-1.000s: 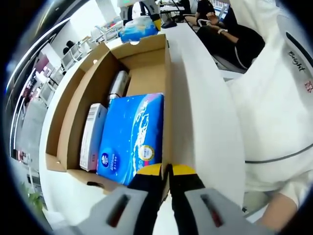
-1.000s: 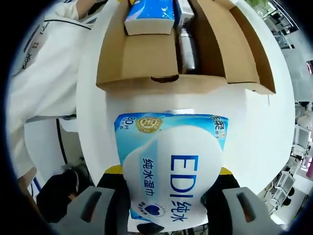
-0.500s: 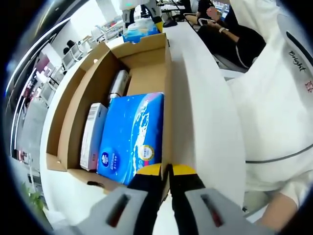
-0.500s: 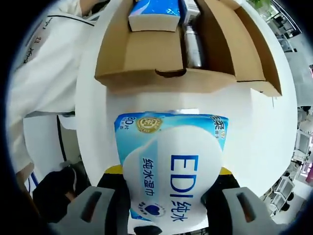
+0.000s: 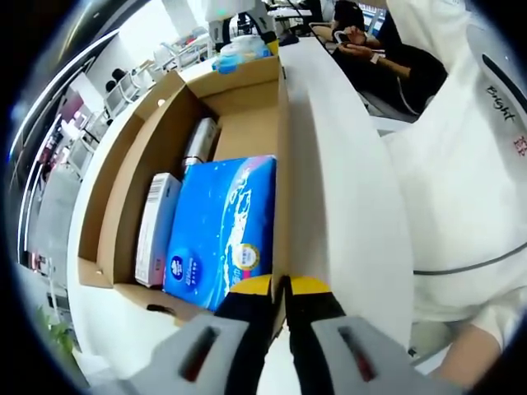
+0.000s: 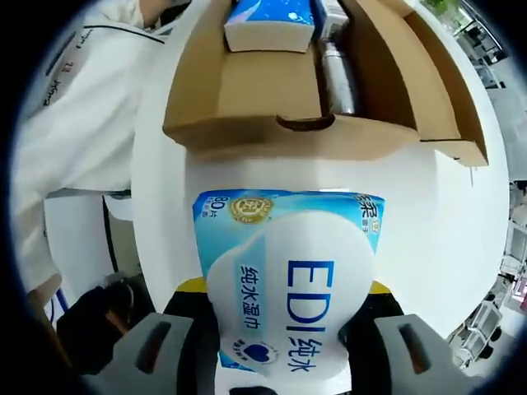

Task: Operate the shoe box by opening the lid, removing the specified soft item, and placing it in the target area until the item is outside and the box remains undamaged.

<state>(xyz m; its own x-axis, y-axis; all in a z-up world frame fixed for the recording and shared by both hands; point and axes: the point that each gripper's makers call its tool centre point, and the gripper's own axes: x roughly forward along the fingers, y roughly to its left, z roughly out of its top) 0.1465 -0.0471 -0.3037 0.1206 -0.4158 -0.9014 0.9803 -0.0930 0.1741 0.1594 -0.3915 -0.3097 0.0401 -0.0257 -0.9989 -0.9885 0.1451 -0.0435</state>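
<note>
Right gripper point(image 6: 284, 284) still pinching the wipes pack point(image 6: 288, 280) — carried a bit further off the box point(image 6: 247, 90), over the table point(image 6: 428, 230), so removal done, placing left. Left gripper point(image 5: 280, 288) unchanged — fingers pressed on the box wall.

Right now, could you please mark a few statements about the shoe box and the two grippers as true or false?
1. The right gripper holds a wet wipes pack outside the shoe box. True.
2. The shoe box is closed. False: its lid is open and the contents show.
3. The left gripper is shut on the box wall. True.
4. The box is empty. False: a blue tissue pack, a white carton and a metal bottle lie inside.
5. The box stands on a wooden floor. False: it rests on a white table.
</note>
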